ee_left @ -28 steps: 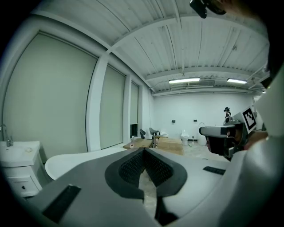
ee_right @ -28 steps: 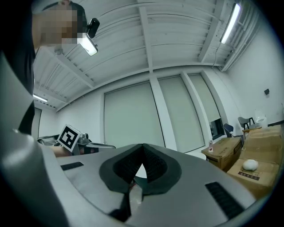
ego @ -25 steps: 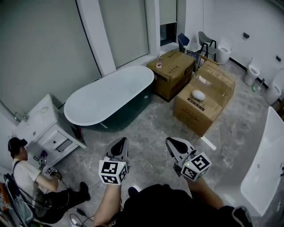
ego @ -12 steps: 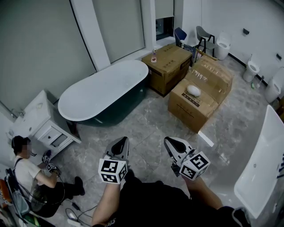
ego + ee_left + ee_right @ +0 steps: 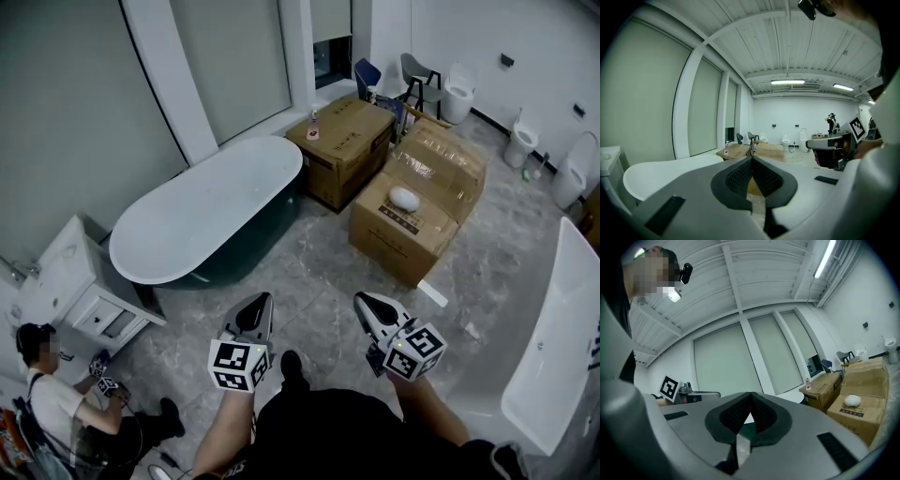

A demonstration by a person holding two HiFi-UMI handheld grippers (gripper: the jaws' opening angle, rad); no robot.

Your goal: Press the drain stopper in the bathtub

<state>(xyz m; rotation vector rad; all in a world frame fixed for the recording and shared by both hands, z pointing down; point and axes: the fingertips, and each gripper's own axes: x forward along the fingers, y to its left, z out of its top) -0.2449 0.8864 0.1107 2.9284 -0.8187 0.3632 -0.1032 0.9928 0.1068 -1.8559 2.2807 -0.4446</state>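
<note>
A white freestanding bathtub (image 5: 202,214) with a dark green outer wall stands across the floor, well ahead of both grippers. Its drain stopper is not visible in any view. My left gripper (image 5: 256,302) is held low at the frame's bottom centre, jaws shut with nothing between them. My right gripper (image 5: 366,302) is beside it, also shut and empty. In the left gripper view the shut tips (image 5: 752,159) point down the room, with the tub rim (image 5: 661,172) at left. In the right gripper view the shut tips (image 5: 751,395) sit before the tub's end (image 5: 792,397).
Large cardboard boxes (image 5: 412,202) stand right of the tub, one with a white object on top. A white vanity cabinet (image 5: 70,281) sits left of the tub. A person (image 5: 52,403) sits on the floor at lower left. Another white tub (image 5: 553,366) lies at right.
The view has travelled forward: the bathtub and boxes have slid left and lower in the head view. Both grippers stay shut and in the same place in the frame.
</note>
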